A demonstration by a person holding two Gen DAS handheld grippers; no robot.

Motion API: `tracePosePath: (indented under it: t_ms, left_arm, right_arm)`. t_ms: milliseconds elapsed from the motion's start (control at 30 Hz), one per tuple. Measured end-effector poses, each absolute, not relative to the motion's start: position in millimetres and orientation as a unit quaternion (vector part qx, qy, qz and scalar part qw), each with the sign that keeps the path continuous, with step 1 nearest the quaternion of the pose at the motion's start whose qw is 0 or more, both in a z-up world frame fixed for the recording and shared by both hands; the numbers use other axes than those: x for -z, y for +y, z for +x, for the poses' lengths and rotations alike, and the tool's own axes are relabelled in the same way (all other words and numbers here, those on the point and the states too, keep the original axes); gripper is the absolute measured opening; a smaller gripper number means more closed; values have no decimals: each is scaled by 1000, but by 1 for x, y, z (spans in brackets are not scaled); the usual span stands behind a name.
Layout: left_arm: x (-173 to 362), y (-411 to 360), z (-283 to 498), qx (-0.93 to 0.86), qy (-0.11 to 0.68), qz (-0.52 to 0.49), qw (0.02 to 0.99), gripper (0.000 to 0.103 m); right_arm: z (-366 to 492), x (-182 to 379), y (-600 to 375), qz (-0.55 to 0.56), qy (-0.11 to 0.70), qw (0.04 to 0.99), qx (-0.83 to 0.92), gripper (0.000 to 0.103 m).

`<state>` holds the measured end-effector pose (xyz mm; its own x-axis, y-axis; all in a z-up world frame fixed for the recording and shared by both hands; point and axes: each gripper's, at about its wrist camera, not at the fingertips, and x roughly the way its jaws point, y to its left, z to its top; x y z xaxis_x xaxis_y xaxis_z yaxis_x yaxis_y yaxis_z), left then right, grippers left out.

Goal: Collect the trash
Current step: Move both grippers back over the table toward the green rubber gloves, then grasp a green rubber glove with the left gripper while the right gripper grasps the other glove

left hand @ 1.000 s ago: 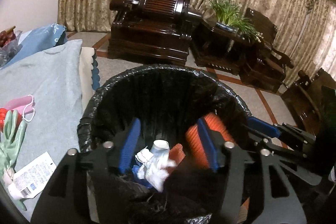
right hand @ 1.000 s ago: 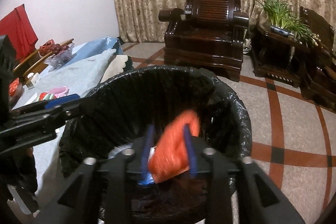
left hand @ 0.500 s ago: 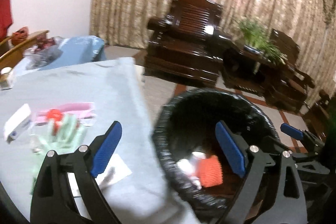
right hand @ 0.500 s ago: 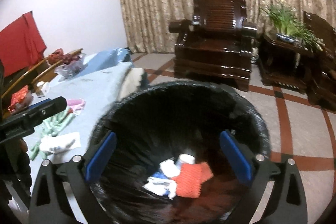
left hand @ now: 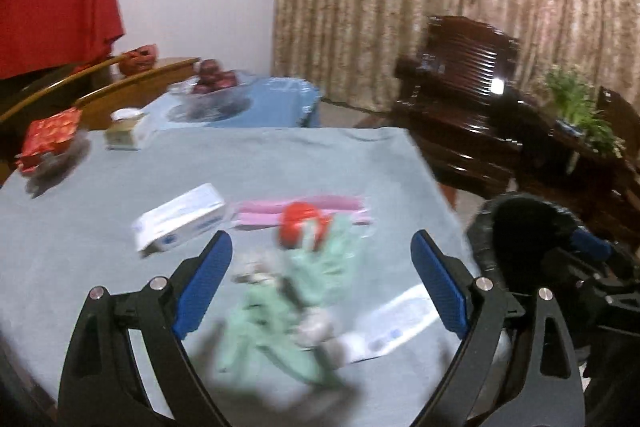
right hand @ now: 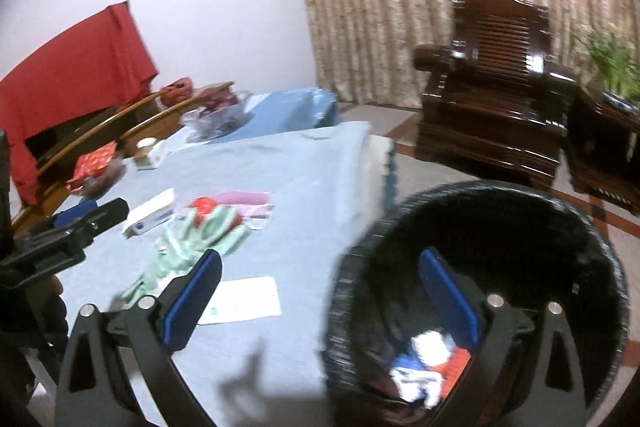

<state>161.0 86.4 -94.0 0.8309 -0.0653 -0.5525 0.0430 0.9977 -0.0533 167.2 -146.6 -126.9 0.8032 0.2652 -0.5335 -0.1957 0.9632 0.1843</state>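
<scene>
Print on the white box [left hand: 180,219] blurs unreadable; both grippers' jaws gape, holding nothing.

Dim warm indoor light, source overhead. Both views motion-blurred: green gloves [left hand: 296,303] and papers smeared near the lens, trash bin rim [right hand: 348,291] streaked. Glare spot on the far armchair [left hand: 498,85]. Soft gripper shadows fall on the near tablecloth [right hand: 248,375]. Heavy fisheye bend, black vignette at the corners.

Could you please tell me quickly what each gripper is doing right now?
Left gripper: open, holding nothing, over the table.
Right gripper: open, holding nothing, beside the bin.
</scene>
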Motion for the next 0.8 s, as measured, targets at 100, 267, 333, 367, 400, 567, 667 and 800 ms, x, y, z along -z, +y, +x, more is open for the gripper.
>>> tracePosePath:
  t_ms: [100, 267, 333, 367, 400, 567, 667, 800]
  left_arm:
    - [100, 112, 160, 3, 294, -23, 955, 88]
    - [118, 142, 165, -27, 311, -27, 950, 88]
    - [128, 152, 168, -32, 319, -27, 947, 88]
    - [132, 155, 169, -34, 324, -27, 945, 88]
    - [136, 157, 171, -35, 328, -28, 944, 87]
    - [159, 163, 181, -34, 351, -35, 935, 86]
    - [168, 162, 189, -30, 360, -39, 932, 85]
    - [177, 160, 196, -22, 367, -42, 929, 85]
  right_arm:
    - [176, 130, -121, 52, 291, 945, -142, 97]
    - [189, 137, -91, 43, 295, 941, -162, 97]
    - [196, 141, -83, 40, 299, 939, -167, 97]
    - [200, 144, -79, 40, 300, 938, -168, 97]
    - [202, 146, -76, 40, 302, 937, -169, 97]
    - [219, 159, -60, 40, 312, 932, -178, 95]
    - [229, 166, -52, 39, 319, 929, -183, 93]
    - [241, 175, -46, 41, 327, 926, -185, 91]
